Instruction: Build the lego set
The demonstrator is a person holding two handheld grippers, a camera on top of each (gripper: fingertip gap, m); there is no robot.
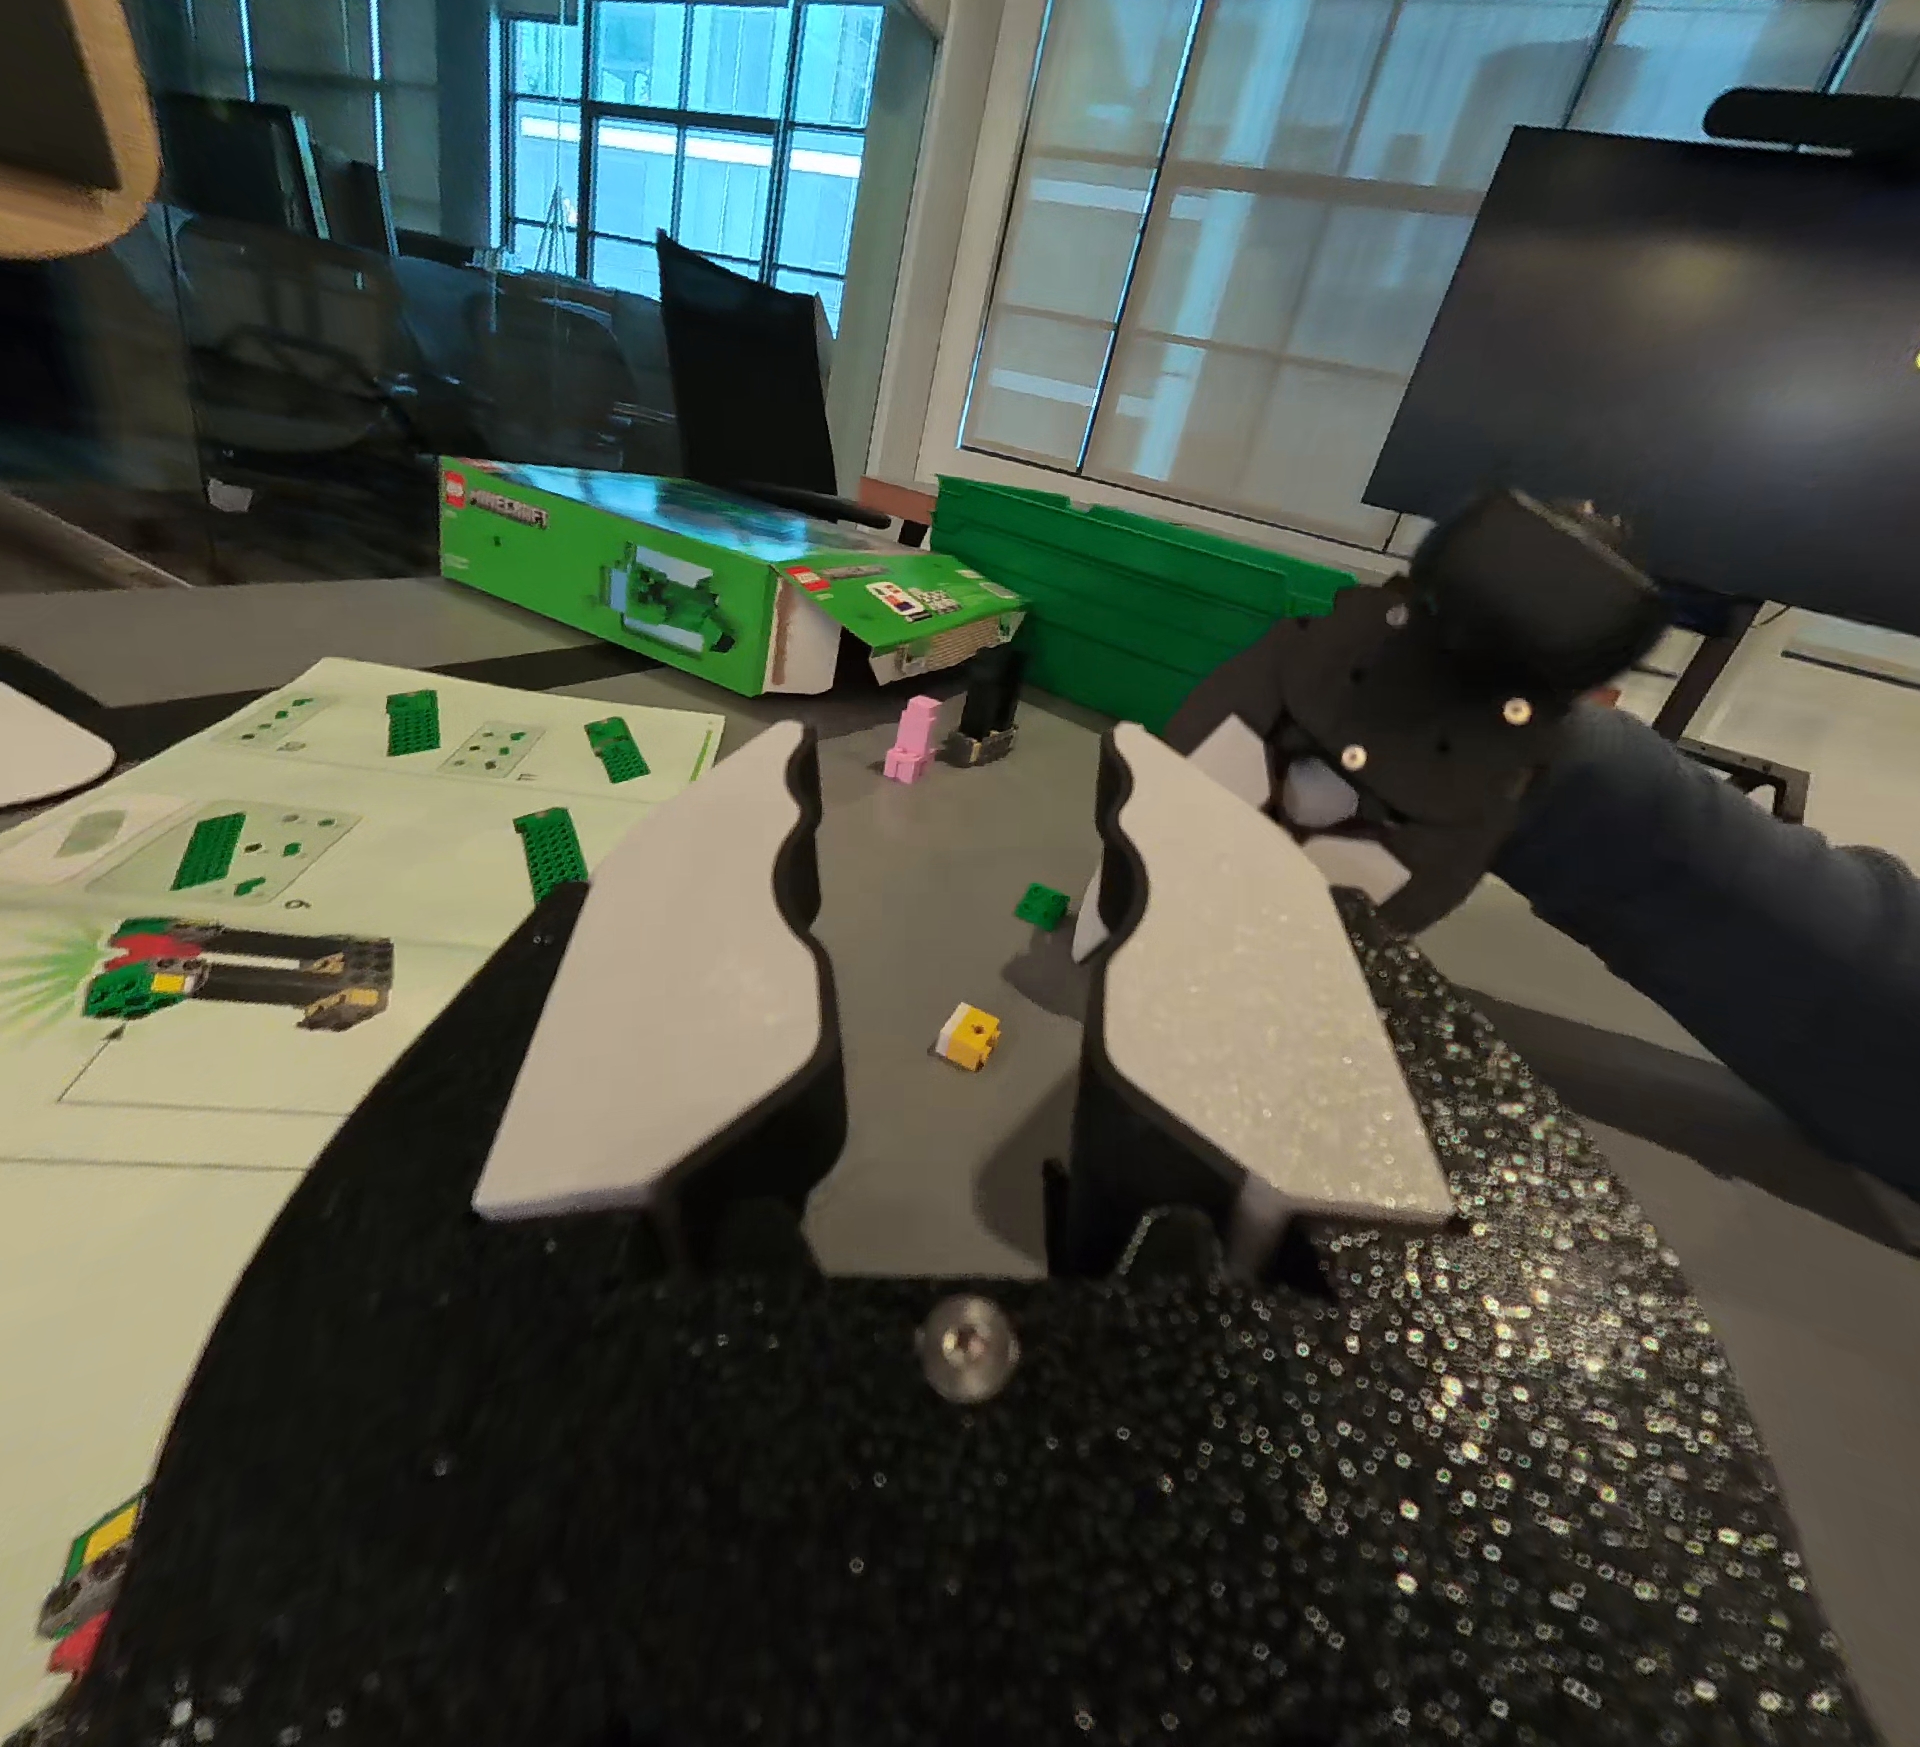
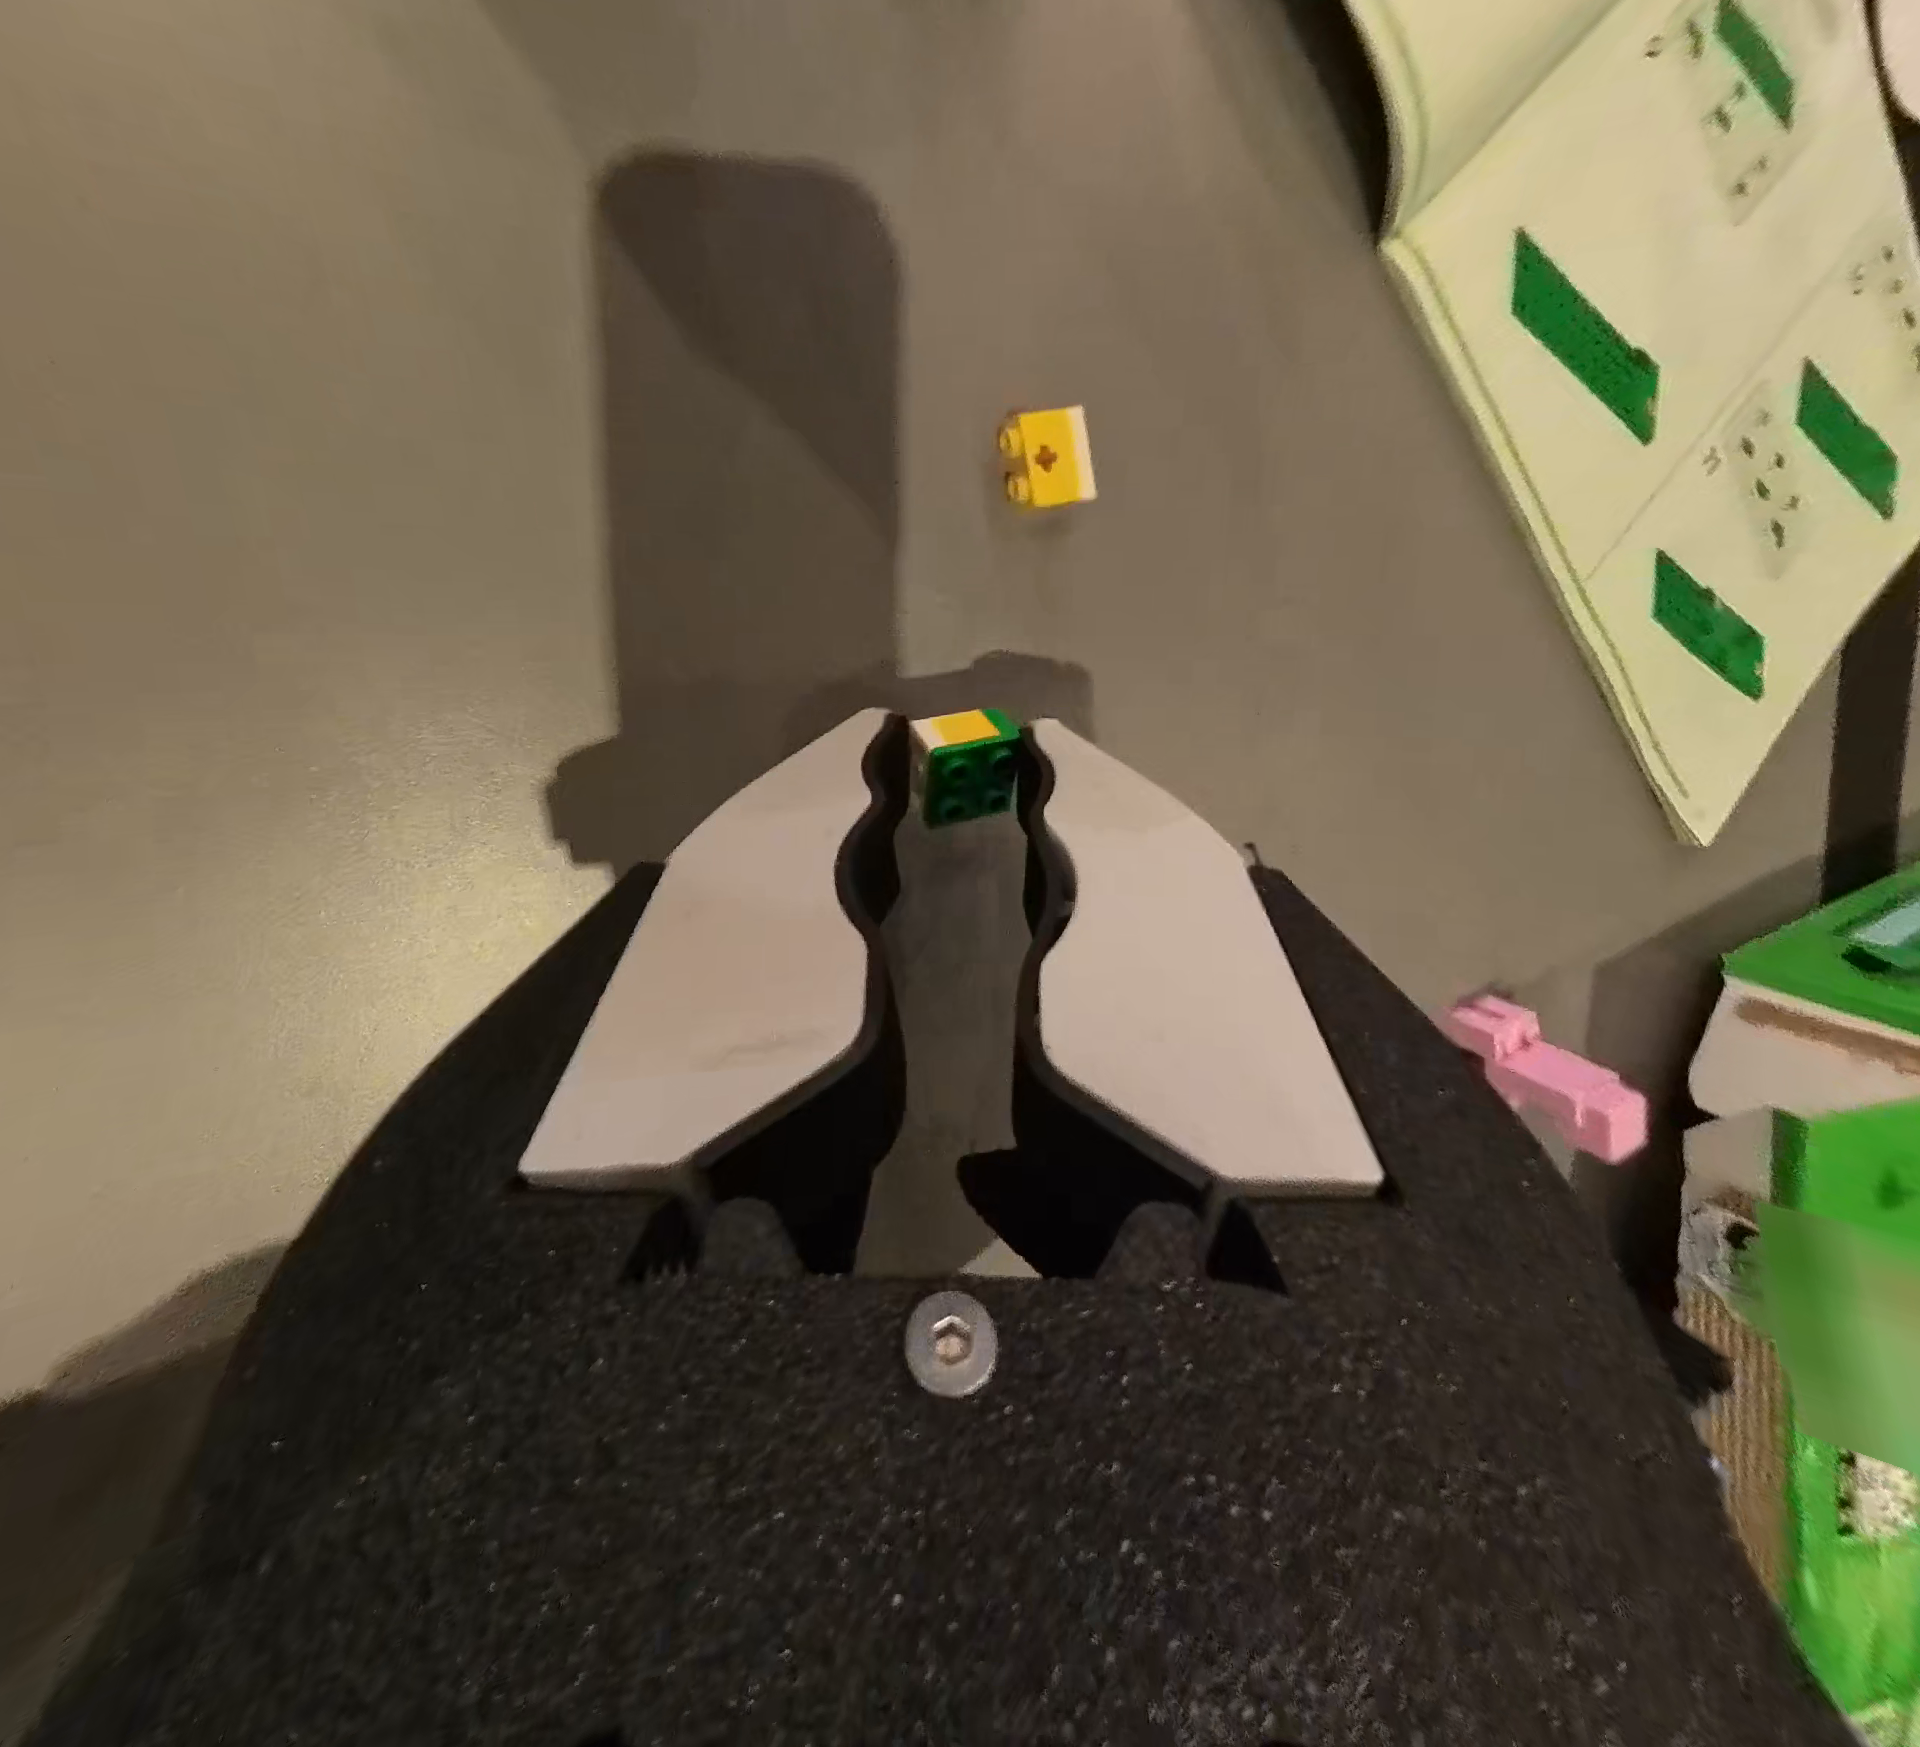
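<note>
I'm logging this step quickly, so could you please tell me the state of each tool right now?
Left tool: open, holding nothing.
Right tool: closed on a small green brick.

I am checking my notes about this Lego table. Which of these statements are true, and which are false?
1. The left gripper is open and holds nothing. True.
2. The pink figure lies inside the green box. False: it is on the table, outside the box.
3. A green brick sits between the fingertips of the right gripper. True.
4. The instruction booklet is closed. False: it lies open on the table.
</note>
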